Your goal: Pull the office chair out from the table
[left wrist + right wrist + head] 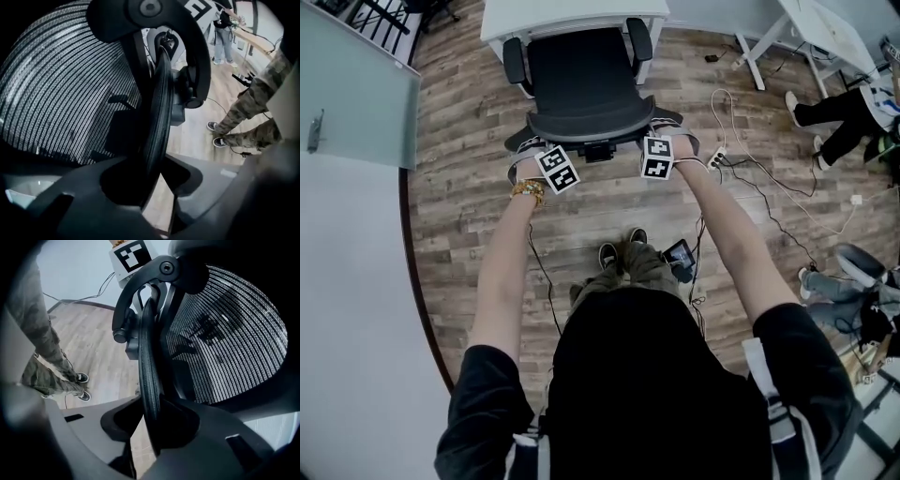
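Left gripper (528, 148) is clenched on the curved black plastic backrest rim (157, 117) of the black mesh office chair (581, 75). Its own view shows the rim running down between the two grey jaws and seated in their hollows, with the mesh panel spreading away to one side. The hold is on the left end of the backrest's top edge, and the person stands directly behind it.

At the centre, the chair faces away from the person. The front of its seat and its armrests are up against the edge of the white table (572, 14), so by my reading the pull has not begun and the step in hand is securing the grip.

Right gripper (667, 142) mirrors the left one on the right end of the top edge. Its jaws are clamped across the same rim, which sits deep between them.

Next, I judge, comes an even backward draw with both hands, so the chair rolls straight over the grey-brown wood-plank floor (469, 216). An uneven pull would likely swivel it. Thin white and black cables (769, 197) trail on the floor to the right, near the path of the casters.
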A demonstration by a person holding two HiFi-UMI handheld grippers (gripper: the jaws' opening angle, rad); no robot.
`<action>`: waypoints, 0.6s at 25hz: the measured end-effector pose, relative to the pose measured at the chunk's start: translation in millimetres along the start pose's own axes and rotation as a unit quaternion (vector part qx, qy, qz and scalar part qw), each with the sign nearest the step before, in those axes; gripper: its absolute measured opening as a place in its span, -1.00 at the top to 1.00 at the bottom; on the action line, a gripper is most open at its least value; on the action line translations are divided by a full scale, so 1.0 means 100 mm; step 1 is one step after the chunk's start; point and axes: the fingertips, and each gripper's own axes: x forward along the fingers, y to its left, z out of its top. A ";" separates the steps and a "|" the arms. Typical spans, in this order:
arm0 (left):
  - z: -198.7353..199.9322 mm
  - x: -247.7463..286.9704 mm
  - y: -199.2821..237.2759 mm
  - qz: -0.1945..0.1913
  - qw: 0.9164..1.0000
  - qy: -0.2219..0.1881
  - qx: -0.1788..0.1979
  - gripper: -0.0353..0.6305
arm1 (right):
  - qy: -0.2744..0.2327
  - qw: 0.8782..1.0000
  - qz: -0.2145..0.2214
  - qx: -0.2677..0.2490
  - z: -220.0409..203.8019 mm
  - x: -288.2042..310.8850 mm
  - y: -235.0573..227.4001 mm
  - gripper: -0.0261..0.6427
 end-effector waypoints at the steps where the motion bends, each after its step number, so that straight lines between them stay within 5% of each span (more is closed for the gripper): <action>1: -0.02 0.00 -0.01 0.004 1.000 0.001 0.003 0.47 | 0.002 1.000 -0.003 0.001 0.02 0.00 0.02 0.64; 15: -0.10 -0.08 -0.09 0.013 1.000 -0.009 0.017 0.47 | 0.007 1.000 -0.005 0.012 0.12 -0.06 0.16 0.64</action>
